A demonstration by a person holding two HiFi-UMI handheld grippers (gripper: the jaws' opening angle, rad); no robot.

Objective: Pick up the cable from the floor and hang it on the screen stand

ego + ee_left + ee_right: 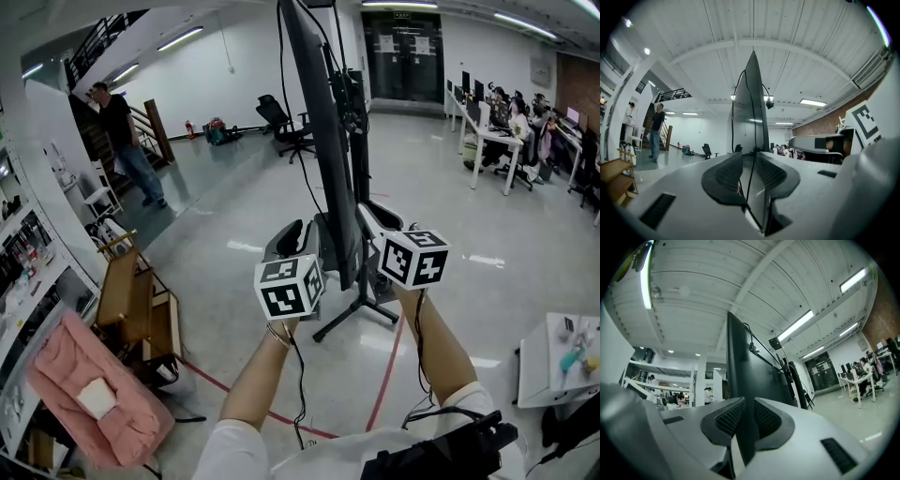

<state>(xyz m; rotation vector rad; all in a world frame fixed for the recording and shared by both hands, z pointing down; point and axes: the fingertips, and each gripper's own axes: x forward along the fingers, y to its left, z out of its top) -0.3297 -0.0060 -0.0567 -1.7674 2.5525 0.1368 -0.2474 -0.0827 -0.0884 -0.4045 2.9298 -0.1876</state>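
Pink cloth (89,398) is lying on the shelving at the far left of the head view. A wooden crate (127,291) is standing just behind it, and a person in black (117,122) is standing by the stairs beyond.

Nearer the middle, the left gripper (294,234) is being held up beside the lower edge of the screen (323,141), which is showing edge-on. In the left gripper view the left gripper (749,164) is showing its jaws a little apart. The thin black cable (752,173) is running through the gap, close to one pad with light showing on its other side, so it is not being pinched. From there the cable is rising along the screen (757,108) toward its top edge. In the head view the cable (285,98) is hanging down the screen's left face, well above the floor.

The stand (361,305) is spreading its legs on the pale floor below the screen. On the screen's right, the right gripper (392,223) is pointing up at about the same height. In the right gripper view the right gripper (749,411) is holding its jaws narrowly apart, with the dark screen (745,371) filling the gap. Whether the pads are touching it is not clear.

Farther right, people are sitting at desks (502,131), and a white table (548,361) is showing at the lower right.
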